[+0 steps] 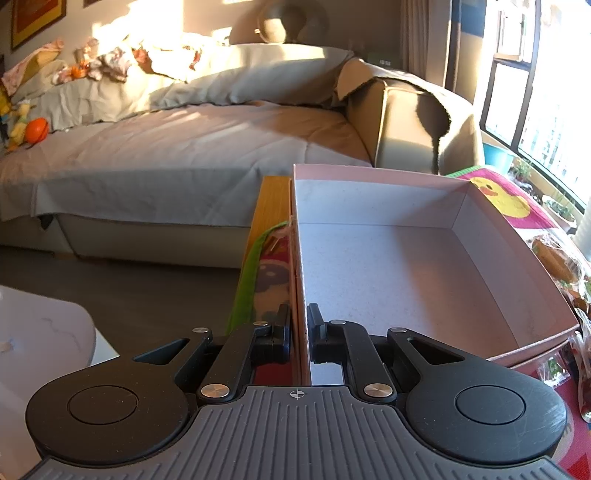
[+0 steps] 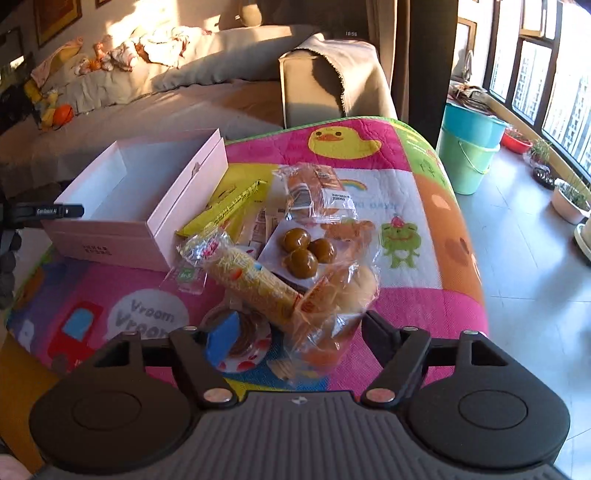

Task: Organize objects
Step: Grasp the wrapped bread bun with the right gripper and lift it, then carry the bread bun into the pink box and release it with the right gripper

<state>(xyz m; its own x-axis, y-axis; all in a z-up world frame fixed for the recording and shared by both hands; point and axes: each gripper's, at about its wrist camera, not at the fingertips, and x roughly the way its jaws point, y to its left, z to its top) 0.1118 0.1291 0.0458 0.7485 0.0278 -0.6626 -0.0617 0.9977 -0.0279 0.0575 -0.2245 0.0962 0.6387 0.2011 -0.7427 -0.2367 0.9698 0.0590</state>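
Home living rm: big sofa (image 1: 177,147) w/ cushions & toys, framed picture (image 1: 35,18) on wall, kids' play mat (image 2: 406,177), plant pots (image 2: 569,199) by windows.

each claw, left claw (image 1: 298,325) and right claw (image 2: 291,332), is built of matte black plastic: two round discs with recessed circles, angled link arms fastened by silver screws, and a grey ribbed plate marked with a small crosshair.

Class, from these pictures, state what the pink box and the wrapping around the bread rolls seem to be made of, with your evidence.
Pink box: probably matte cardboard; thin straight walls, crisp folded corners, speckled white lining. Bread roll wrapping: apparently thin clear plastic film; glossy, crinkled, the rolls show through.
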